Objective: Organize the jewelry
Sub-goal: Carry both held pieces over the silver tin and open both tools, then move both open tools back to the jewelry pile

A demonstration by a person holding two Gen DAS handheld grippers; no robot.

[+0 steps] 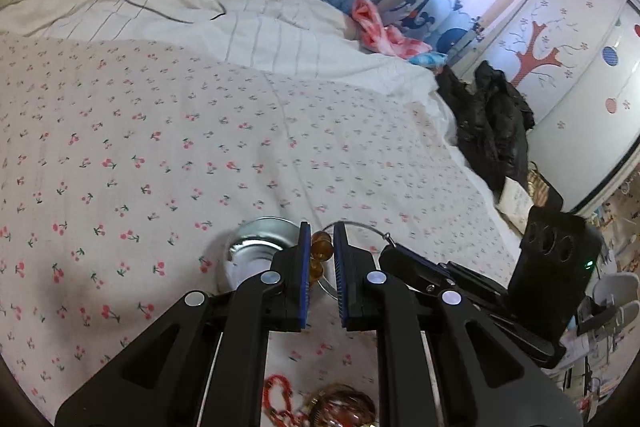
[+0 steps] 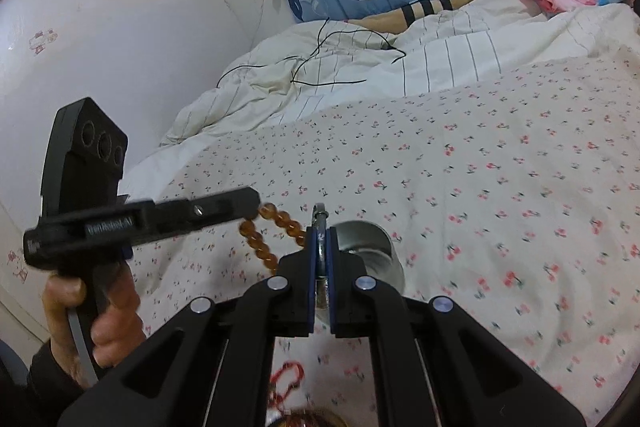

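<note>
Overhead, right gripper (image 2: 323, 247) fingers grasp a metal ring (image 2: 320, 223) above the cherry-print bedsheet (image 2: 500, 187).

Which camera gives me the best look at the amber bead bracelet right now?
The right wrist view: the amber bead bracelet shows as a long run of beads from the left gripper towards the right gripper. The left wrist view shows only a few beads between its own fingers.

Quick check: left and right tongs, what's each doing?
Left tongs: shut on amber bead bracelet.
Right tongs: shut on silver bangle.
</note>
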